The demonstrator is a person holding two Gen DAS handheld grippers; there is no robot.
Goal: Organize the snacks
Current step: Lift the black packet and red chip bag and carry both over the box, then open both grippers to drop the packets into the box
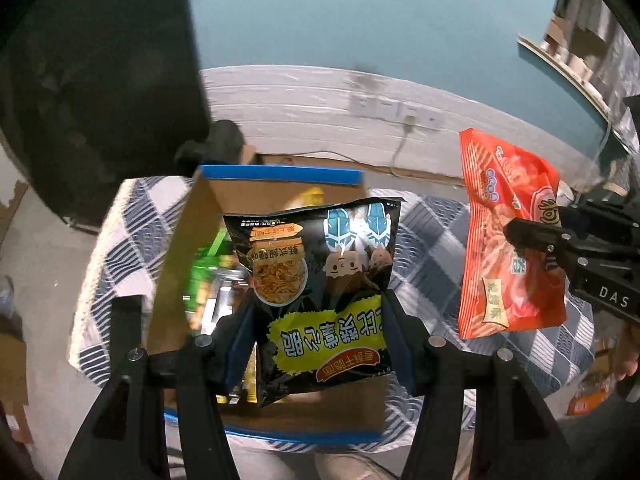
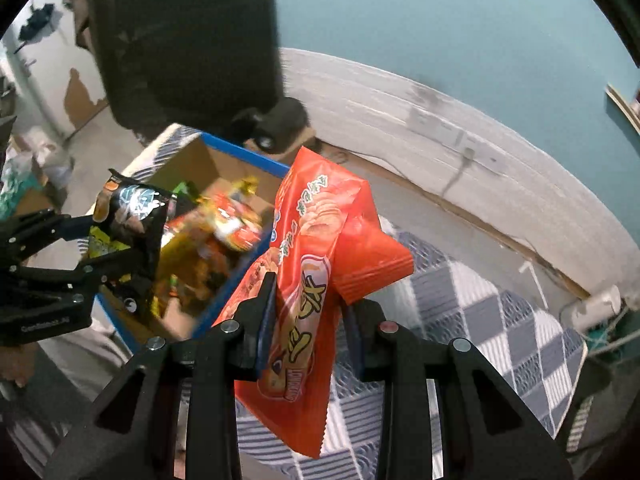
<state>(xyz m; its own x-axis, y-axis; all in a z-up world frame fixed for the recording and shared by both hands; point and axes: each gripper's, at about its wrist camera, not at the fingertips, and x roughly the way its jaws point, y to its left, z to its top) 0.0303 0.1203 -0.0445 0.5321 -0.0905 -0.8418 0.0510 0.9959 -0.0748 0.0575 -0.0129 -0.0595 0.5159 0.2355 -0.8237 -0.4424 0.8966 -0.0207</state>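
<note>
Currently, progress: I judge midway; cardboard box [image 1: 180,240] on the checked surface [image 1: 432,240] already holds several snacks
Left gripper [image 1: 320,340]: clamped on black snack bag [image 1: 320,280]; bag held over the box
Right gripper [image 2: 308,320]: clenched on orange snack bag [image 2: 316,240]; bag beside the box, above the surface
Left to do: I reckon both bags need placing

- We see the black snack bag [image 1: 320,292] as glossy foil-like plastic that catches glare.
- We see the orange snack bag [image 2: 316,280] as shiny, creased plastic film with a crimped edge.
- We read the box [image 1: 180,240] as matt brown cardboard, its rims edged in smooth blue tape.
- We see the bench cover [image 2: 500,320] as woven checked cloth.
- We see each tool, left [image 1: 320,344] and right [image 2: 308,328], as matt black plastic with bright metal screws.
</note>
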